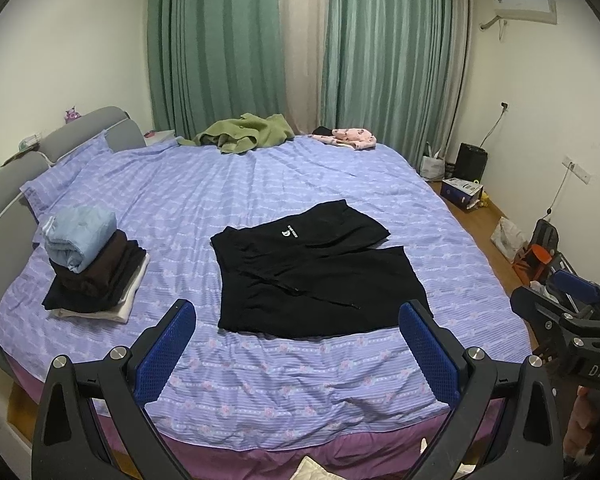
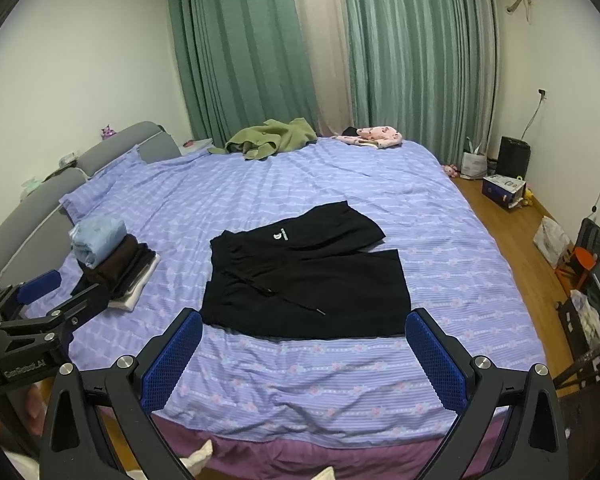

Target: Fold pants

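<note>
Black pants [image 1: 312, 276] lie spread flat on the purple striped bed [image 1: 260, 364], waistband to the left, legs pointing right, a small white logo on the far leg. They also show in the right wrist view [image 2: 304, 276]. My left gripper [image 1: 300, 320] is open and empty, held above the bed's near edge, short of the pants. My right gripper [image 2: 304, 328] is open and empty, also short of the pants' near edge. The right gripper shows at the right edge of the left wrist view [image 1: 572, 312]; the left gripper shows at the left edge of the right wrist view [image 2: 40, 312].
A stack of folded clothes [image 1: 92, 264] sits on the bed at the left. A green garment [image 1: 244, 132] and a pink garment [image 1: 352, 136] lie at the far edge. Grey headboard [image 1: 20, 176] at left. Boxes and bags [image 2: 504, 192] stand on the wooden floor at right.
</note>
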The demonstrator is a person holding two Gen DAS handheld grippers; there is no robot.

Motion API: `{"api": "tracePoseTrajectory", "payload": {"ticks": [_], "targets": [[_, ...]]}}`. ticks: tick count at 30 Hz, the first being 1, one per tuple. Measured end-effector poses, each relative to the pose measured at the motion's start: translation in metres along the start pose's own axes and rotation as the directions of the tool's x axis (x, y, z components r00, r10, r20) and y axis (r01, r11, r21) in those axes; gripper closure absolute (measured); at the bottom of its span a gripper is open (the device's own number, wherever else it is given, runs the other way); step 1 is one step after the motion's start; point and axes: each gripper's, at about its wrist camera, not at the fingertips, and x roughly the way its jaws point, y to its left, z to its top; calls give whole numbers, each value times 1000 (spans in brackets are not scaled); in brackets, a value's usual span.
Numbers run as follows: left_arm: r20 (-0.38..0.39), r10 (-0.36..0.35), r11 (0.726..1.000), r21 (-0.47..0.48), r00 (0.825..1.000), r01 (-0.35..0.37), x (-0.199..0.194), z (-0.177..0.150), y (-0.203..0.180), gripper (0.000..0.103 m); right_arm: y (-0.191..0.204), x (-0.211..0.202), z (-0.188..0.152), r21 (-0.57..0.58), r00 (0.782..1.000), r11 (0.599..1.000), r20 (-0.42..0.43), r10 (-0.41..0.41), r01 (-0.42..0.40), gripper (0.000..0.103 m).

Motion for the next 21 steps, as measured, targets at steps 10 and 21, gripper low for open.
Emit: {"api": "tracePoseTrajectory", "payload": {"ticks": [10,21], "targets": [[3,-15,1000,1,1000,15,2,3,5,0,0,3,2,2,1000,1000,-3,-9,9,0],[-7,-43,999,13,999,44,11,8,19,0,13,7,0,19,999,999,-17,-39,39,0]]}}
